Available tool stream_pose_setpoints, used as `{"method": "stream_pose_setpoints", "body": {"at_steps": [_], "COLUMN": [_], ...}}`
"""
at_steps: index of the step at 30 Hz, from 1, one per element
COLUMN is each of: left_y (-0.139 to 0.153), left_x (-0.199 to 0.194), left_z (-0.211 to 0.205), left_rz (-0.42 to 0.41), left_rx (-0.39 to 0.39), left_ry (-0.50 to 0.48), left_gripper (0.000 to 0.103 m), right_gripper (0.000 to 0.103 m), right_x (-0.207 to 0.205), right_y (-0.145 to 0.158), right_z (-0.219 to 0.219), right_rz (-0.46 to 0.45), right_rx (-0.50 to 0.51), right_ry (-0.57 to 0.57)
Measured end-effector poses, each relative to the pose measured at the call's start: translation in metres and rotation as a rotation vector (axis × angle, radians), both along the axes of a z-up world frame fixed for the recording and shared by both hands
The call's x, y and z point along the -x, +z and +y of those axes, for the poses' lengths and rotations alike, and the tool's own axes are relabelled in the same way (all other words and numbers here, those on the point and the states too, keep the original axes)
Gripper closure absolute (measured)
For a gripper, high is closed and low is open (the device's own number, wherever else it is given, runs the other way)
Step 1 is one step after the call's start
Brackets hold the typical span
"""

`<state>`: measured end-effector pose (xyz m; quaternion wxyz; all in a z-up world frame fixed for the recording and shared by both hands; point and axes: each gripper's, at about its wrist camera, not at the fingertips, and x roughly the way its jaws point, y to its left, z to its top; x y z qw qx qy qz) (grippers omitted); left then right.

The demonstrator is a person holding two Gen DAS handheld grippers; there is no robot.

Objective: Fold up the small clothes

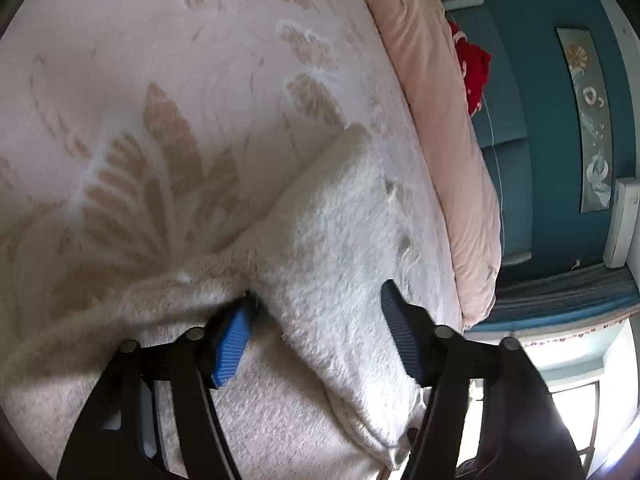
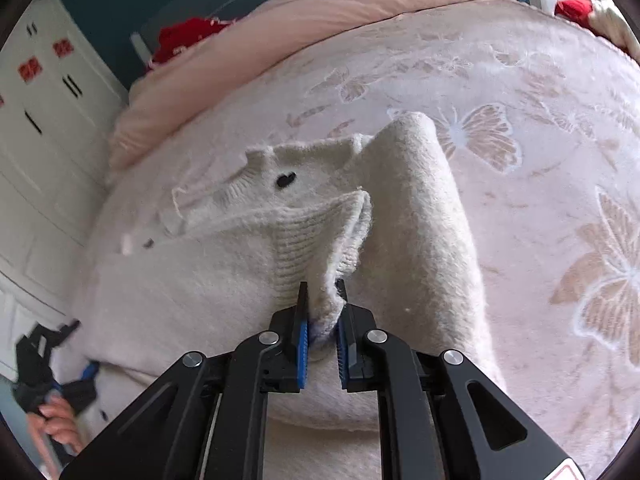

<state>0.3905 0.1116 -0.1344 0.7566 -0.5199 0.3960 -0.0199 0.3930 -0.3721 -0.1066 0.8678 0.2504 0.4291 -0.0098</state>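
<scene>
A small cream knitted sweater [image 2: 248,264] lies on the butterfly-patterned bedspread [image 2: 540,92], toward the near left of the bed, with one side already turned over its body into a thick fold [image 2: 420,216]. The right gripper [image 2: 323,312] is clamped on a ribbed cuff or hem [image 2: 320,236], which stands up from the pile between its blue pads. The left gripper [image 1: 316,320] is spread wide over the fluffy fabric, one pad pushed in under a fold, the other lying on top; it grips nothing. The knit looks light, soft and limp, likely to sag and stretch where it is lifted, so the firmer ribbed edges or a doubled fold seem the best holds. No basket, box or other container is visible.
</scene>
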Motion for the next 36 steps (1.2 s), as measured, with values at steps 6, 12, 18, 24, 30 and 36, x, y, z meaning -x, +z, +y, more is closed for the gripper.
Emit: {"method": "stream_pose_setpoints", "body": {"at_steps": [6, 12, 18, 24, 30, 36], "left_y": [0.012, -0.010, 0.018, 0.034, 0.014, 0.012], "left_x": [0.002, 0.005, 0.025, 0.136, 0.248, 0.265], "left_z": [0.011, 0.003, 0.004, 0.041, 0.069, 0.041], "left_rz": [-0.069, -0.039, -0.062, -0.016, 0.032, -0.004], "left_rx": [-0.174, -0.315, -0.381, -0.445, -0.339, -0.312], "left_ry": [0.058, 0.006, -0.112, -0.262, -0.269, -0.265], "left_gripper": [0.095, 0.096, 0.074, 0.022, 0.014, 0.005], "right_gripper": [0.092, 0.089, 0.057, 0.037, 0.028, 0.025], "right_x": [0.012, 0.015, 0.096, 0.243, 0.328, 0.307], "right_y": [0.029, -0.018, 0.019, 0.007, -0.013, -0.019], "right_z": [-0.005, -0.009, -0.017, -0.022, 0.013, 0.038], "right_rz": [-0.119, 0.014, -0.011, 0.134, 0.183, 0.111], "right_rx": [0.006, 0.001, 0.027, 0.026, -0.125, -0.188], "right_ry": [0.012, -0.005, -0.063, -0.044, -0.003, -0.015]}}
